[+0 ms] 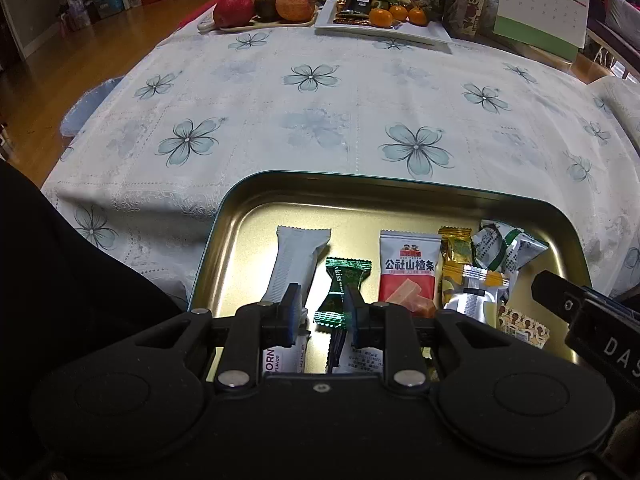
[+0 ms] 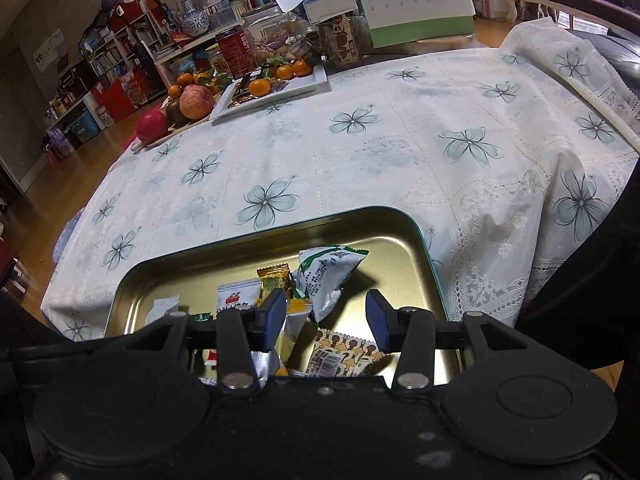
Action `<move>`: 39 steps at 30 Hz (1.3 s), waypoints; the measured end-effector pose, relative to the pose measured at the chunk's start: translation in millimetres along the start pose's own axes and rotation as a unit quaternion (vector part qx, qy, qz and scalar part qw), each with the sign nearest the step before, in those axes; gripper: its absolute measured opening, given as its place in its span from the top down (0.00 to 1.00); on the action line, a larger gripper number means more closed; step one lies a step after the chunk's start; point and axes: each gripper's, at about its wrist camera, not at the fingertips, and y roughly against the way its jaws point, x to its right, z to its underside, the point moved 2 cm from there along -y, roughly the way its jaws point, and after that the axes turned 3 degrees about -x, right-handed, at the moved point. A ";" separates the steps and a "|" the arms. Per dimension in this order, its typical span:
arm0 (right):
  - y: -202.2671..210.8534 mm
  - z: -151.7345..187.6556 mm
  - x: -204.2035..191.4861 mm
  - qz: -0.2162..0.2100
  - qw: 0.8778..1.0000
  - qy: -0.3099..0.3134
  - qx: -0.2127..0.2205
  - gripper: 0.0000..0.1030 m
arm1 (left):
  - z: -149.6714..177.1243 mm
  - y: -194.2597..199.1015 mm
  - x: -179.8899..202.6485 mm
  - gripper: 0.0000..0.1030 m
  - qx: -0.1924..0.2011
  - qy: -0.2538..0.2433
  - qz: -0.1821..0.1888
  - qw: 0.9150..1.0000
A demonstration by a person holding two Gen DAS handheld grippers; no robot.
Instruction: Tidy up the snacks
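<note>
My 2 black grippers, seen from their own wrist cameras

My left gripper (image 1: 322, 312) is matte black plastic: 2 round housings with raised discs at the lower corners of the frame, angular link arms pinned with 4 silver rivets, a small screw at centre, and blue pads on the fingers (image 1: 291, 300). My right gripper (image 2: 326, 316) is built the same, its body speckled with pale scuffs at lower centre; from the left view its side shows white letters "DAS". A black sleeve (image 1: 60, 260) fills that view's left edge.
</note>
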 end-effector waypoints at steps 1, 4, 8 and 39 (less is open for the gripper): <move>0.5 0.3 -0.3 0.001 1.000 0.002 0.000 0.55 | 0.6 1.2 0.5 0.69 0.004 -0.002 -0.003 1.000; 1.7 2.7 -0.9 0.002 1.000 0.005 -0.003 0.55 | 2.9 4.1 1.3 0.68 0.009 -0.006 -0.005 1.000; 4.0 6.0 -2.4 0.002 1.000 0.011 -0.003 0.55 | 6.4 7.0 1.4 0.68 0.009 -0.007 0.000 1.000; 0.1 7.3 -6.1 0.001 1.000 0.022 -0.009 0.54 | 9.8 7.3 8.2 0.68 0.014 -0.019 -0.007 1.000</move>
